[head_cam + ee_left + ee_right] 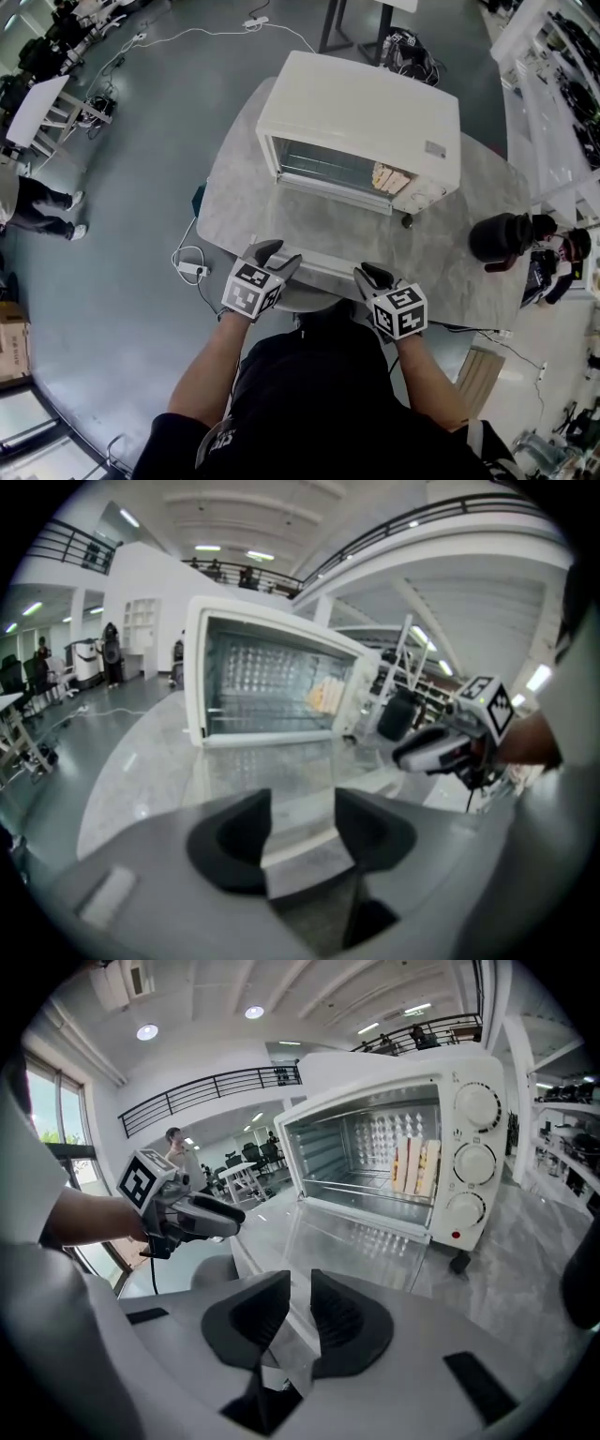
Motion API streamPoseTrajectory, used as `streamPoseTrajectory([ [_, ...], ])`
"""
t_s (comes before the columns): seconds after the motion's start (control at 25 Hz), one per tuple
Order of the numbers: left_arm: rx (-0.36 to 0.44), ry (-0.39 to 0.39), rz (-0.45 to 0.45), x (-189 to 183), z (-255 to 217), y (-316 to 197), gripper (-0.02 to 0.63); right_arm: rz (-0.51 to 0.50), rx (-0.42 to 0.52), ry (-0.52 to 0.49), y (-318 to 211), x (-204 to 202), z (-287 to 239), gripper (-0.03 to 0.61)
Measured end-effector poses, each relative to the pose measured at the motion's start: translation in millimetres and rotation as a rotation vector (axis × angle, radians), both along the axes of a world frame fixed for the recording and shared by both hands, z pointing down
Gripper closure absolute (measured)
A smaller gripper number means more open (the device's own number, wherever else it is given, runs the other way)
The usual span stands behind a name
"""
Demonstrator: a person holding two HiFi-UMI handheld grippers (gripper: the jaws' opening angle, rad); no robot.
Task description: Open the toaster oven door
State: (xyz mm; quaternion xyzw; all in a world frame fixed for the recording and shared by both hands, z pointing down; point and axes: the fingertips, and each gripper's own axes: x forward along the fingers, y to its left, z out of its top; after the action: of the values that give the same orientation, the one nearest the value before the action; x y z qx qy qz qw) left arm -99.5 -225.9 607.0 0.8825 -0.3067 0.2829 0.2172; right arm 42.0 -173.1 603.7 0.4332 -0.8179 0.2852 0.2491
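Note:
A white toaster oven [366,117] stands on the grey marble table [450,253]. Its glass door [352,1241] hangs fully down and flat toward me, and toast slices [417,1166] stand inside at the right. My left gripper [277,255] is at the left end of the door's white handle [323,265]. Its jaws are wide apart, and the handle [300,855] lies between them without a clear grip. My right gripper [372,275] is at the handle's right end. Its pads [333,1312] are close together on the thin handle strip [281,1349].
A black jar-like object [502,236] stands at the table's right. A power strip [190,269] and cables lie on the floor to the left. A person [37,202] stands by a white table far left. Shelving [562,84] lines the right side.

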Motion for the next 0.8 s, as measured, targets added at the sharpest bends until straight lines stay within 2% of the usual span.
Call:
streamPoseTrajectory([
  [0.12, -0.005, 0.002, -0.008, -2, 12, 0, 0.397, 0.021, -0.034, -0.004, 4, 3, 16, 0.514],
  [0.56, -0.129, 0.014, -0.038, -3, 46, 2, 0.399, 0.062, -0.118, 0.002, 7, 14, 49, 0.506],
  [0.8, -0.137, -0.010, -0.033, -4, 49, -1, 0.426, 0.091, -0.139, 0.013, 8, 19, 59, 0.528],
])
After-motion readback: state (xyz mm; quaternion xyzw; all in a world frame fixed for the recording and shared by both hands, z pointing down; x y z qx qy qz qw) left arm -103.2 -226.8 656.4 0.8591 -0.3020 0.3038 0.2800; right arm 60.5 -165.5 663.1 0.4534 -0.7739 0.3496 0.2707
